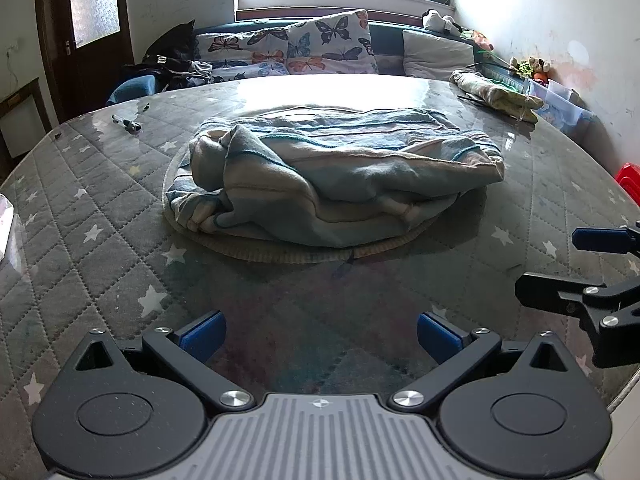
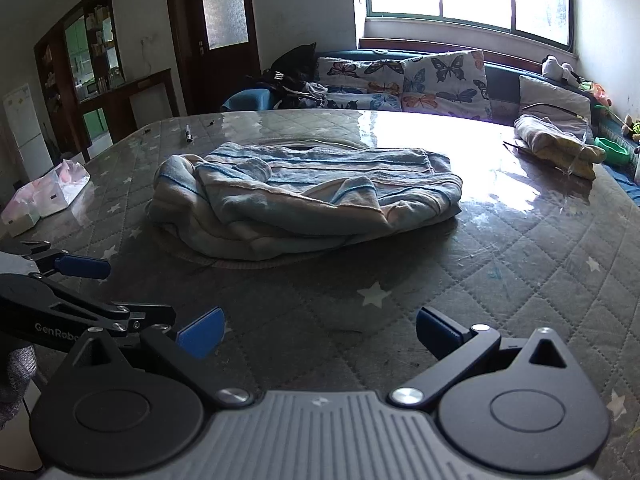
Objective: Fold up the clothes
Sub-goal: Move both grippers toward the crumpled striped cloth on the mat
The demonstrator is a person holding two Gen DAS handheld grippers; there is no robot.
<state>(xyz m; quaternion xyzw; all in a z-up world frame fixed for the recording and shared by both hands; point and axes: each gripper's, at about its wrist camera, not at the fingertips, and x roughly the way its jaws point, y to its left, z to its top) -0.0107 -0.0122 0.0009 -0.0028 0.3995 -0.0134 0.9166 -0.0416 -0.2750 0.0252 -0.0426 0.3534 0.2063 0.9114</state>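
With both the left gripper (image 1: 320, 338) and right gripper (image 2: 318, 334) spread wide and empty, the striped garment (image 1: 332, 176) (loosely folded, mid-table) could unravel if grabbed by one layer.

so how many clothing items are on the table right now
2: the striped blue garment, bunched at the table's middle, and a pale yellowish folded piece near the far right edge. More could be tucked inside either.
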